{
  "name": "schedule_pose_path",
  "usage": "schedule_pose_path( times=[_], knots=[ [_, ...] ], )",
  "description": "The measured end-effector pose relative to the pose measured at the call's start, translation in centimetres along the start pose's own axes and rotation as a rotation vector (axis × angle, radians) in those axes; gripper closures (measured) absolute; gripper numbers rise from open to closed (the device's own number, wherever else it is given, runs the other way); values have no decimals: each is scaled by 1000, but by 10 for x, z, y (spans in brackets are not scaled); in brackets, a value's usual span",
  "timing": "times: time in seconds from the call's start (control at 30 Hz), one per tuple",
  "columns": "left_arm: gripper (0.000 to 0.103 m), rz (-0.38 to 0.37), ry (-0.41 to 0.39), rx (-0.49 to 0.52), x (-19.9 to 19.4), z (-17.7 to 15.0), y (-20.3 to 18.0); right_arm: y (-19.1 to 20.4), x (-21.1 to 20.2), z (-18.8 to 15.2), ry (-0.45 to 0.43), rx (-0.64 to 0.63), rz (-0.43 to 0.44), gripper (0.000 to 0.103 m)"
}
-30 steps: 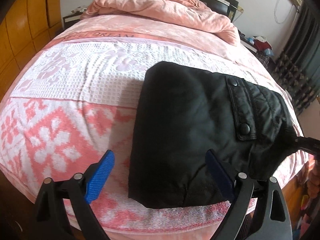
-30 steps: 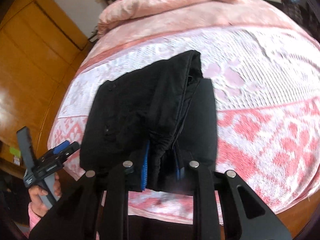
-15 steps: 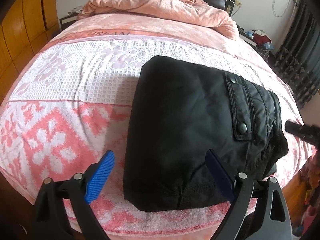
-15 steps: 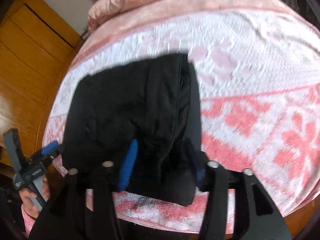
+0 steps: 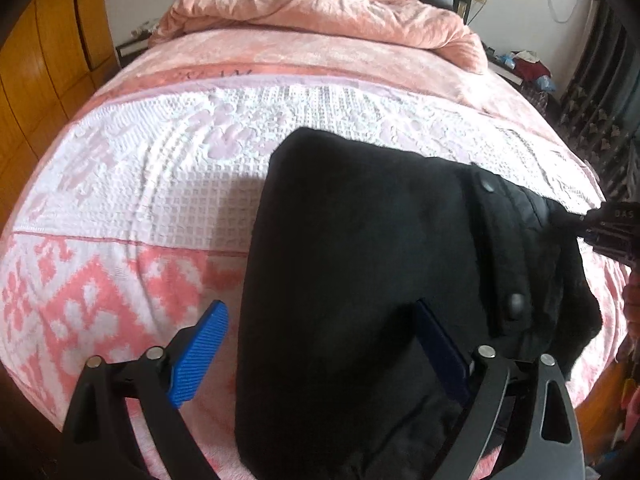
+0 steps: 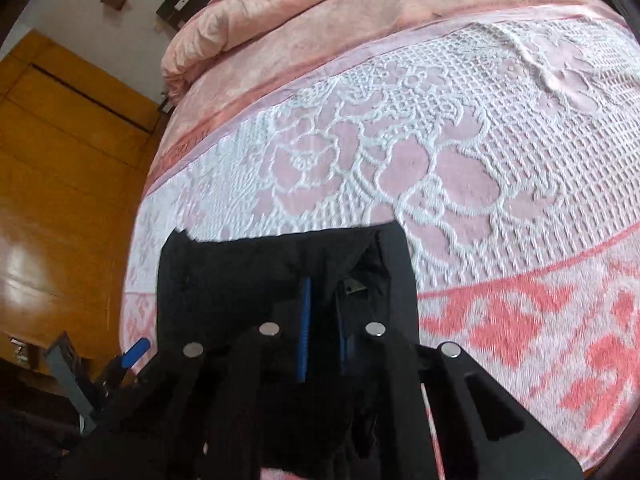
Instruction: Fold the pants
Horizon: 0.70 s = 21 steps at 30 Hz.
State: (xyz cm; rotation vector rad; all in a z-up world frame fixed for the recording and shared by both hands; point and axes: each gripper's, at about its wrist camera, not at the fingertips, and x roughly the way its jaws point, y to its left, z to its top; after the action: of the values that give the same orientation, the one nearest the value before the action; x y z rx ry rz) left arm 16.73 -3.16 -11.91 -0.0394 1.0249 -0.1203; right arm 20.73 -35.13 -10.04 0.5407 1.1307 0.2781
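Observation:
The black pants (image 5: 360,264) lie folded in a thick bundle on the pink and white bedspread (image 5: 160,184), near the bed's front edge. Two snap buttons show on a pocket flap at the right. My left gripper (image 5: 320,352) is open, its blue pads straddling the bundle's near left edge. My right gripper (image 6: 323,332) is shut on a fold of the pants (image 6: 248,276) at the bundle's right end. It also shows at the right edge of the left wrist view (image 5: 612,228).
A rumpled pink quilt (image 5: 320,12) lies at the head of the bed. A wooden wardrobe (image 6: 60,184) stands along the left side. A nightstand with clutter (image 5: 524,64) and dark curtains are at the right.
The right gripper opened, moved forward along the bundle, and has closed again on the pants. The left gripper has moved in closer over the bundle's near edge.

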Motion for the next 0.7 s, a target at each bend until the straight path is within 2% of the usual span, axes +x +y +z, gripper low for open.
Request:
schedule_pose_path(
  times=[0.1, 0.2, 0.3, 0.37, 0.43, 0.57, 0.63, 0.7],
  knots=[
    [5, -16, 15, -34, 10, 1, 3, -11, 19, 6, 22, 57, -57, 97],
    [5, -9, 10, -26, 7, -2, 5, -17, 28, 4, 35, 68, -53, 94],
    [6, 16, -10, -3, -5, -9, 6, -17, 14, -1, 9, 35, -44, 80],
    [6, 17, -24, 13, -15, -14, 6, -15, -5, -11, -13, 11, -42, 77],
    [6, 5, -28, 20, -24, -21, 6, -13, -22, -26, -23, -20, -45, 58],
    [6, -44, -13, 0, -34, -37, 5, -9, -44, -69, -10, -66, -63, 52],
    [6, -52, -3, -1, -32, -42, 2, -13, -46, -86, 11, -46, -55, 47],
    [6, -45, 14, 3, -28, -47, 0, -17, -42, -101, 34, -16, -33, 47]
  ],
)
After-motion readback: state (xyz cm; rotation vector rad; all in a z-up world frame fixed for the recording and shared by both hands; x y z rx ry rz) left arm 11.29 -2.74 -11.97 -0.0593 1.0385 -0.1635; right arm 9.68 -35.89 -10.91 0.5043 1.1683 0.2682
